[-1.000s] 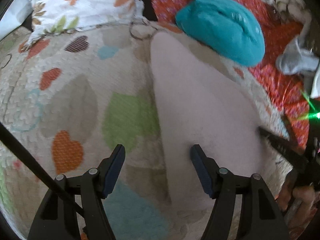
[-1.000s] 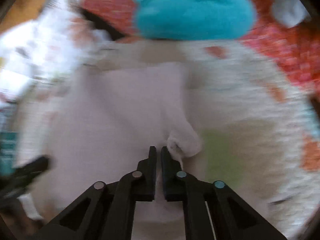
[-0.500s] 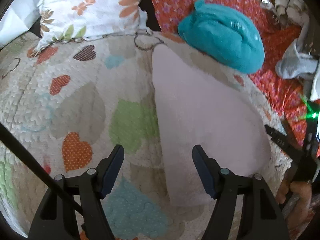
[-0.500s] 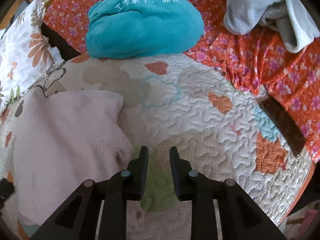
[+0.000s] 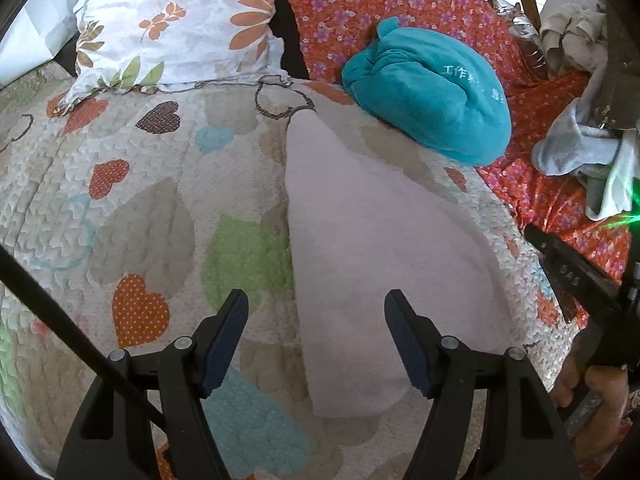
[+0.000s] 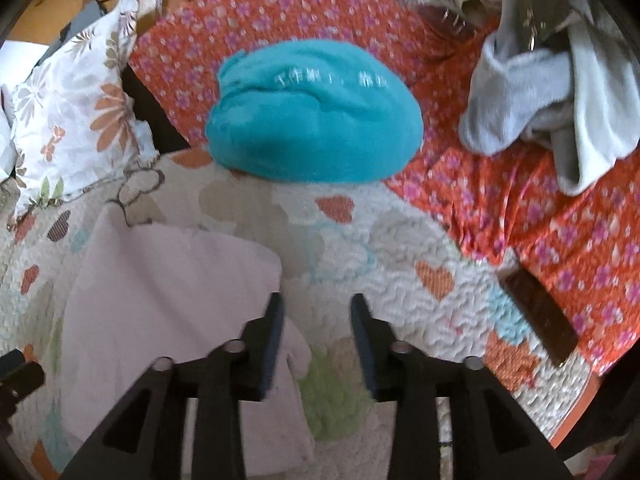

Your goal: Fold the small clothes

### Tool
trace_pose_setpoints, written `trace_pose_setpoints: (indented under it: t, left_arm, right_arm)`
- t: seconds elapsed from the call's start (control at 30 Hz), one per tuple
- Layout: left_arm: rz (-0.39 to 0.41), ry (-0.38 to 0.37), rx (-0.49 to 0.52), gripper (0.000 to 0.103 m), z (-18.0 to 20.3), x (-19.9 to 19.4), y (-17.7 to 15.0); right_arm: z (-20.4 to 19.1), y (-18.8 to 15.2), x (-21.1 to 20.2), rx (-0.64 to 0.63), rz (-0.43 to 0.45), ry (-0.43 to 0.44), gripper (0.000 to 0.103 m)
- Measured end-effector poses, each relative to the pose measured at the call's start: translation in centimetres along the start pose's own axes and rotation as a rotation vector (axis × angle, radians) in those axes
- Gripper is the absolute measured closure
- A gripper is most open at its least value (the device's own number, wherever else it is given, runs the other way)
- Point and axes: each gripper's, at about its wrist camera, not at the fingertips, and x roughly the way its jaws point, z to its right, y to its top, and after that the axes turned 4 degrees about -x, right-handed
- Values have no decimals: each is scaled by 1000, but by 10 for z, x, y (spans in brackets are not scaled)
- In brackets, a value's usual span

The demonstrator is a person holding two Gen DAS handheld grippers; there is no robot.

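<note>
While our right gripper [image 6: 316, 320] was pinched shut low over the pale pink garment [image 5: 372, 248] a second ago, its jaws have just been opening and it has lifted away; nothing sits between them now, only the quilted heart-patterned bedspread [image 6: 400, 264] showing in the gap. We read that as a release: the fold we were carrying across has been laid down, and the garment now lies flat as a long, narrow, smooth shape on the bed. By our judgement one fold is done, and the piece likely still wants another fold to shorten it.

From the right gripper, the garment [image 6: 168, 292] lies ahead and to the left, its near edge and a small loose flap passing just beside and under the left finger, without being pressed.

Our left gripper [image 5: 316, 332] stands spread wide and empty, hovering above the bed. The garment's near, wide end lies just ahead of and below it, reaching under the right finger, while its left edge runs straight away from the gap toward the floral pillow [image 5: 172, 28]. The garment narrows with distance and ends near the teal bundle [image 5: 432, 112], which sits ahead to the right, apart from both grippers.
</note>
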Motion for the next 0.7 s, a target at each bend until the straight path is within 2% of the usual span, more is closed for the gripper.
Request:
trace_pose_setpoints:
  t: [0.17,0.4,0.5,0.6,0.7]
  left_arm:
    - [-24,-8,-34,33,-6,4,-1]
    - [-32,9,-32,33,-7,8,-4]
    - [-61,8,-37,33,-6,15,-7]
    - [-88,21,-29,33,-5,21,-13]
    - [-109,25,-15,33,-5,25,-19]
  right_arm:
    - [-5,-4,-4,-25,1,12,55]
    - [2,-13,4,11,-38,17,50]
    - [6,23,12,30,-37,44,50]
    - [3,74,-1,60,30,83,50]
    - [-12,94,-19,71,83,216,49]
